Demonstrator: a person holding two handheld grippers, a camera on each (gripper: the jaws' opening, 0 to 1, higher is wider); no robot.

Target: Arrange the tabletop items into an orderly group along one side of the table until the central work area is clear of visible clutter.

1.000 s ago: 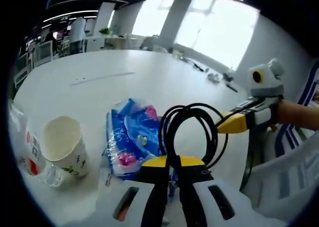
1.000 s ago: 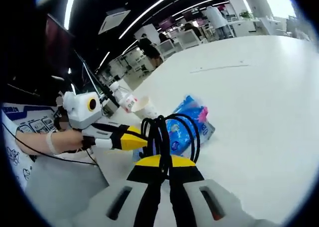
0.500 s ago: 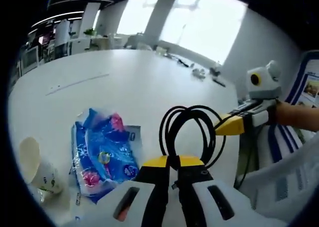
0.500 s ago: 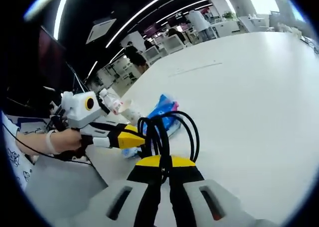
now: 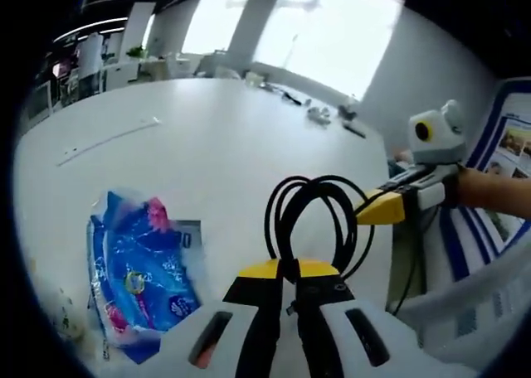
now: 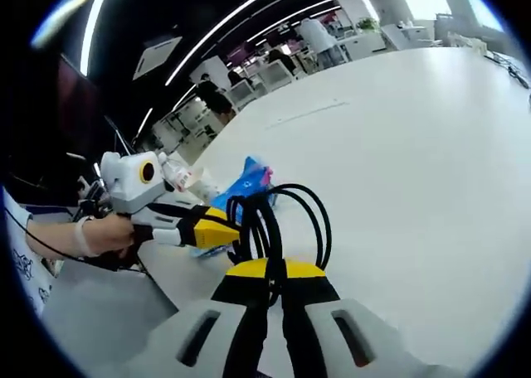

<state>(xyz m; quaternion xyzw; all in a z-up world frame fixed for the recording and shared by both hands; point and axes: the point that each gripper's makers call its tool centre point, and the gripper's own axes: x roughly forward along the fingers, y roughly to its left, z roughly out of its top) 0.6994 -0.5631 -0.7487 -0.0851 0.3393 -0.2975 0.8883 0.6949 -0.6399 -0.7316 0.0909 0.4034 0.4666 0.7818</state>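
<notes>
A coiled black cable (image 5: 311,220) hangs over the white table (image 5: 216,154). My left gripper (image 5: 288,272) is shut on the coil's lower end. My right gripper (image 5: 371,213) reaches in from the right, its yellow tips pinching the coil's right side. In the right gripper view the cable (image 6: 278,225) stands between the shut jaws of my right gripper (image 6: 274,270), and my left gripper (image 6: 222,229) comes in from the left at the coil. A blue plastic packet (image 5: 137,278) lies flat on the table at lower left, also seen behind the coil (image 6: 245,181).
A person's hand (image 5: 489,191) holds the right gripper. A bottle with a red label (image 6: 178,175) lies near the table edge beyond the left gripper. Small dark items (image 5: 328,113) sit at the far end of the table. A thin strip (image 5: 108,138) lies on the tabletop.
Both views have swung away from the packet, which now sits further left. The paper cup has slid out of the left gripper view. Both grippers keep their hold on the cable.
</notes>
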